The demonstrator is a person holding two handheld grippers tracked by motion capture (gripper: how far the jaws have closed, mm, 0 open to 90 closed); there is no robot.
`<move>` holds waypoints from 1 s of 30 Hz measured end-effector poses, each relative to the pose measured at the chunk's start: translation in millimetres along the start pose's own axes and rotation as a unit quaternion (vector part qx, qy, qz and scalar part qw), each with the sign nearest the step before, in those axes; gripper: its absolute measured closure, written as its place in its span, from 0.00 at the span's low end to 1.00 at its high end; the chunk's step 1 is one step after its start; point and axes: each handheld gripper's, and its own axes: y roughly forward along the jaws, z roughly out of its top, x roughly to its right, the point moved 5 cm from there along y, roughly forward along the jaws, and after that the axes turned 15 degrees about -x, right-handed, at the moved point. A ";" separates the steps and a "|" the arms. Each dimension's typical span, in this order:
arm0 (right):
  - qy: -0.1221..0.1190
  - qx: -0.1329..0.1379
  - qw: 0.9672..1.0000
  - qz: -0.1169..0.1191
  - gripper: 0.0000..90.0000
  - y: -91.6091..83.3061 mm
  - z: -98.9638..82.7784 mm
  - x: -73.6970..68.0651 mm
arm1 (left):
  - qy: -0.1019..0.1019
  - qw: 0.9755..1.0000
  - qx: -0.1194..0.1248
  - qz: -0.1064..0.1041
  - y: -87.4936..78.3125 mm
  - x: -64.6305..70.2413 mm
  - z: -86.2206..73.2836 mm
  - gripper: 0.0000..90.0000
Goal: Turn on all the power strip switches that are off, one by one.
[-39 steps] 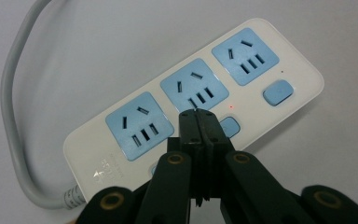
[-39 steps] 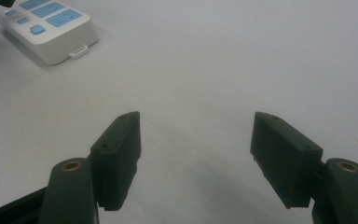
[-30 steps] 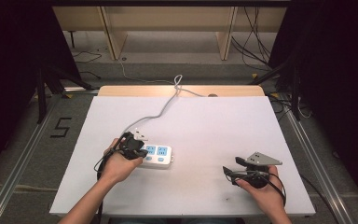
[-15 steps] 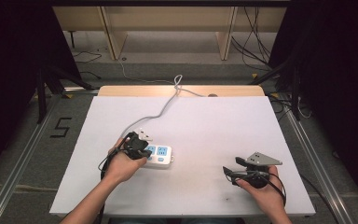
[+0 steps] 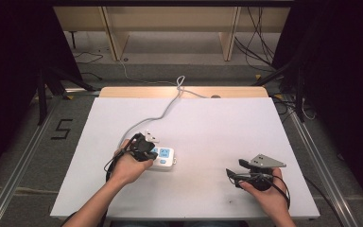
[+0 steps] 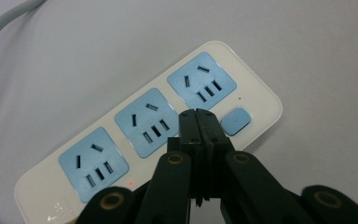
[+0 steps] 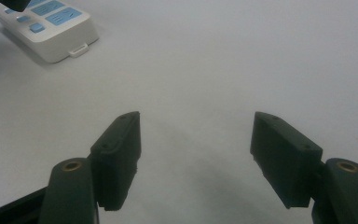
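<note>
Place of the strip: on the white table (image 5: 208, 127), at its near left part, lies a white power strip (image 5: 164, 157) with three blue sockets, and its grey cord (image 5: 163, 112) runs away toward the far edge.

Long axis: seen from the high view, the strip lies almost across the table, slightly slanted. In the left gripper view it goes from the lower left to the upper right, and the blue switch button (image 6: 235, 121) sits at the upper right end.

Left gripper: my left gripper (image 6: 199, 122) has its jaws pressed together with nothing between them. The tips are over the strip's near long edge, between the middle socket (image 6: 148, 122) and the button. I cannot tell if they touch the plastic or only hover just above it.

Direction to the button: the button is just beside the tips, a little to their right in the left gripper view, along the strip's long axis.

Small light: a red dot (image 6: 130, 183) glows near the socket at the other end, so I judge the strip has power.

Right gripper: my right gripper (image 7: 196, 158) has its jaws wide apart and empty, low over bare table. It is well apart from the strip, which I see far at the upper left (image 7: 51, 28) in the right gripper view.

Nearer hand: clearly the left one.

Coming move, my judgement: a short shift of the closed tips toward the button, then a push down on it.
</note>
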 end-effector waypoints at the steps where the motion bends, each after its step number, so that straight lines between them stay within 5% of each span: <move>1: 0.000 0.001 1.000 0.000 0.38 0.1 0.1 -0.1 | 0.001 1.000 0.000 0.000 0.2 0.4 0.6 1.00; 30: 0.000 -0.002 1.000 0.000 0.38 0.2 -0.5 0.1 | 0.020 1.000 -0.009 -0.011 9.2 17.4 11.7 1.00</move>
